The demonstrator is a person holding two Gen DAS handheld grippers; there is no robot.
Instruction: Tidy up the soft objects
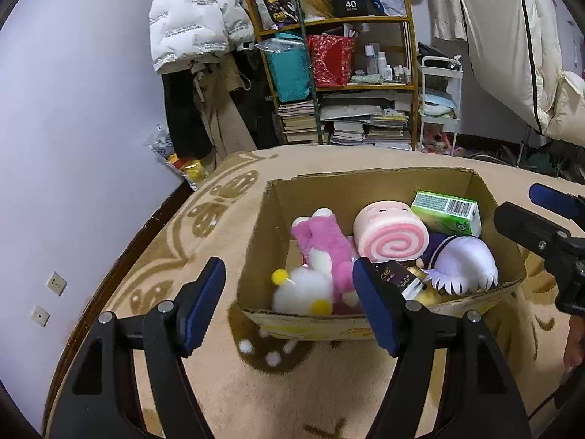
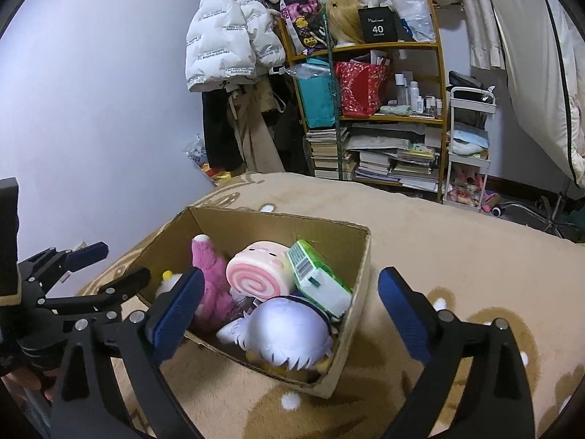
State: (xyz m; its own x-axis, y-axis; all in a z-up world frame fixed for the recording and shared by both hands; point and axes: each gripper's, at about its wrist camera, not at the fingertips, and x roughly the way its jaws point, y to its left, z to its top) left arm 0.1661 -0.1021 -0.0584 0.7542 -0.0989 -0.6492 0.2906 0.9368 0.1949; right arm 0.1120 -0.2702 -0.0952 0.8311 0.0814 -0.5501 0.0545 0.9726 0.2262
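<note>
An open cardboard box [image 1: 369,323] [image 2: 360,285] stands on a beige blanket. It holds a pink plush [image 1: 323,247] [image 2: 212,278], a white fluffy toy with yellow dots [image 1: 303,291], a pink swirl-roll cushion [image 1: 389,236] [image 2: 257,274], a green tissue pack [image 1: 446,212] [image 2: 316,280] and a white-haired doll [image 1: 462,263] [image 2: 289,333]. My left gripper [image 1: 290,303] is open and empty just before the box's near wall. My right gripper [image 2: 290,314] is open and empty above the box's near corner; it also shows at the right edge of the left wrist view [image 1: 541,219].
The beige patterned blanket [image 1: 329,384] [image 2: 457,256] spreads around the box. Behind it stand a wooden shelf [image 1: 347,73] [image 2: 380,109] with books and bags, hanging coats [image 1: 197,18], a white cart [image 1: 438,106] and a lilac wall [image 1: 73,109].
</note>
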